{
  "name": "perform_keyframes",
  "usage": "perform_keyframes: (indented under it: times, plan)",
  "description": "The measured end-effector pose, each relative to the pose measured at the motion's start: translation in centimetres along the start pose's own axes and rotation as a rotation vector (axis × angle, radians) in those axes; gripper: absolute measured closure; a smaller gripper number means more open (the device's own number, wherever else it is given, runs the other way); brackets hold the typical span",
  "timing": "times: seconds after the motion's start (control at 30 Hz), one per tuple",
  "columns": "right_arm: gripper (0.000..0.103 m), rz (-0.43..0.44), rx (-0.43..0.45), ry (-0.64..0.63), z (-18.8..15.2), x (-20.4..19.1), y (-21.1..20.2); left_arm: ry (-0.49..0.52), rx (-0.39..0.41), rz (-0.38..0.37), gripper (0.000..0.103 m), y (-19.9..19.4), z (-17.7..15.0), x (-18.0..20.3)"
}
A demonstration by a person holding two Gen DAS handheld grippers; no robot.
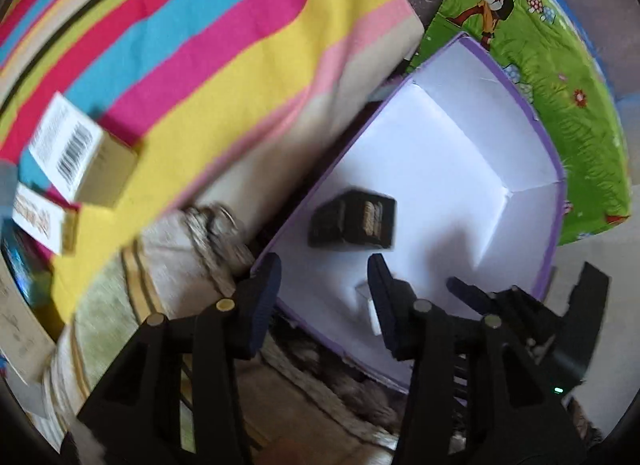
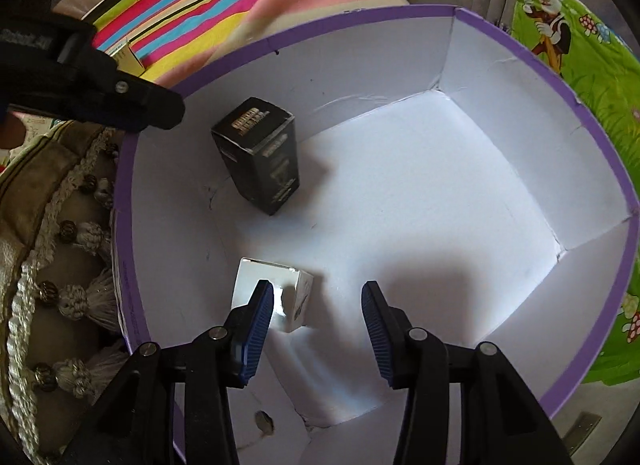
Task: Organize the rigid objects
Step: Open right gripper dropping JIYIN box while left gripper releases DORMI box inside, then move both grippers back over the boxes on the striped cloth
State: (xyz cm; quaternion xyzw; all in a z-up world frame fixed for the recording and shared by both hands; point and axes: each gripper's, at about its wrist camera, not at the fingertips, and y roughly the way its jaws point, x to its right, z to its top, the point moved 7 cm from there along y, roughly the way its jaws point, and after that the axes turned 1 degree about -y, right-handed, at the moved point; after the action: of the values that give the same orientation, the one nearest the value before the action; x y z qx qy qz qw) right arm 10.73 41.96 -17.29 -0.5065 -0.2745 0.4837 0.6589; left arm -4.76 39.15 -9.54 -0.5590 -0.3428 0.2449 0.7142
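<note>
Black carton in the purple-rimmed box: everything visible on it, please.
The black carton is a small, tall cardboard pack with gold lettering on its top and sides and scuffed pale edges. It is closed and stands on the white floor of the box, near the left wall. No gripper touches it.

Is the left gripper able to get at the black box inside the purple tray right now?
Probably yes. The black box stands alone in the open-topped purple tray, nothing over it, and the left gripper, jaws open and empty, hangs just above the rim beside it.
</note>
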Motion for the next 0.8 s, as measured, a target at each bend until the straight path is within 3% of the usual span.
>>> perform_keyframes:
  times: [0.1, 0.2, 0.33, 0.37, 0.43, 0.47, 0.63, 0.73, 0.8]
  plan:
    - [0.056, 0.015, 0.027, 0.003, 0.6, -0.4, -0.1, 0.039, 0.039, 0.081, 0.053, -0.1, 0.5, -0.3]
    - [0.055, 0.033, 0.052, 0.004, 1.3, -0.9, 0.0, 0.025, 0.066, 0.089, 0.053, -0.4, 1.1, -0.7]
    - [0.055, 0.027, 0.079, -0.003, 1.9, -1.5, -0.4, 0.012, 0.088, 0.041, 0.053, -1.2, 0.6, -0.9]
    - [0.055, 0.037, 0.08, -0.007, 2.0, -1.7, -0.5, 0.014, 0.098, 0.04, 0.051, -1.5, 0.4, -1.0]
    - [0.055, 0.048, 0.088, -0.017, 2.0, -2.2, -0.8, 0.015, 0.146, 0.06, 0.03, -2.9, 0.2, -1.4]
    - [0.055, 0.04, 0.093, -0.021, 2.0, -2.2, -1.1, 0.011, 0.188, 0.024, 0.024, -4.3, -0.2, -1.5]
    - [0.052, 0.023, 0.126, -0.008, 3.6, -2.3, -2.1, -0.007, 0.342, -0.116, 0.012, -9.2, -1.3, -2.9]
    - [0.047, 0.002, 0.159, -0.032, 4.5, -2.5, -3.5, 0.061, 0.487, -0.2, 0.006, -12.6, -3.2, -2.8]
    - [0.041, -0.017, 0.188, -0.057, 5.0, -3.2, -4.9, 0.099, 0.559, -0.2, 0.006, -14.3, -3.8, -3.1]
